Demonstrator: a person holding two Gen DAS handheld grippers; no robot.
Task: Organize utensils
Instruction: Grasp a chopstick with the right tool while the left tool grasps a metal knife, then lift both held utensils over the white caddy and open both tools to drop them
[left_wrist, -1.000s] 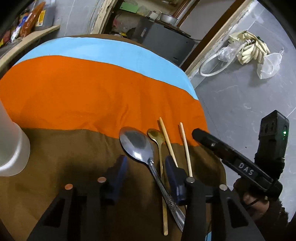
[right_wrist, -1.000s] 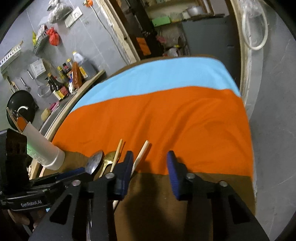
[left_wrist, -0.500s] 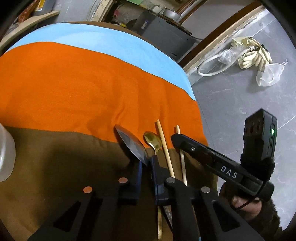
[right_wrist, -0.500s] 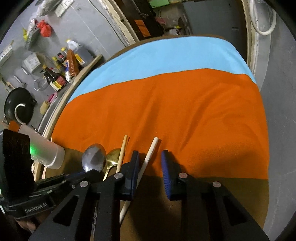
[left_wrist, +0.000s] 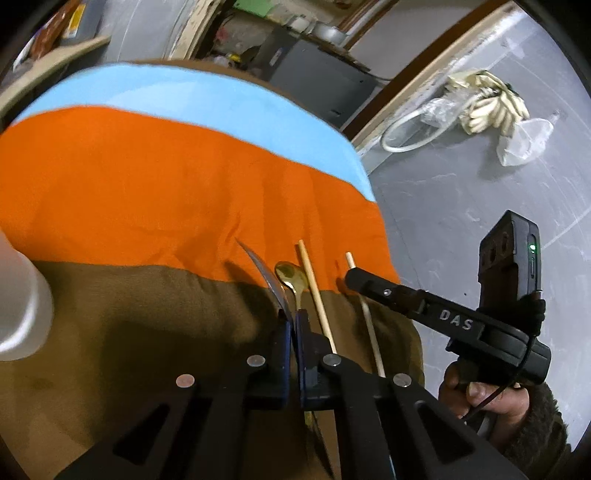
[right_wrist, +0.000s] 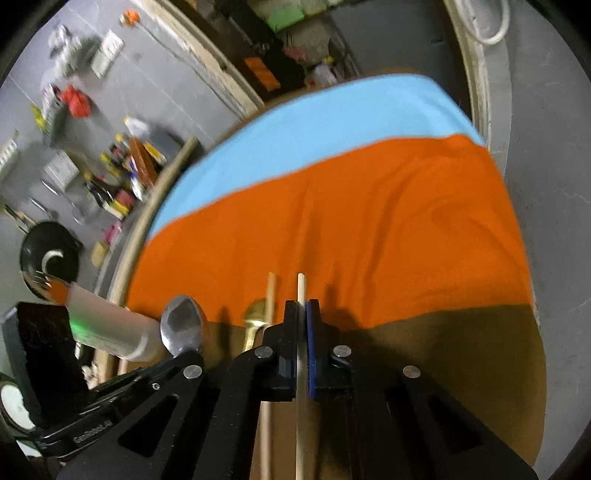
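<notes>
Both grippers angle down over the striped cloth (left_wrist: 177, 192). The left gripper (left_wrist: 291, 325) pinches the silver spoon (left_wrist: 271, 284), tipped on edge; the right gripper (right_wrist: 304, 314) clamps one chopstick (right_wrist: 301, 290) beside the gold spoon (left_wrist: 291, 277).

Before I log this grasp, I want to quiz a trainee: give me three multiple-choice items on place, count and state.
1. The gold spoon lies: A between silver spoon and a chopstick; B on the blue band; C in the white cup.
2. Chopsticks in view: A one; B two; C four.
3. The right gripper is: A wide open; B shut on a chopstick; C shut on a spoon.

A, it sits between them. B, two wooden sticks show. B, the pads pinch the stick.
</notes>
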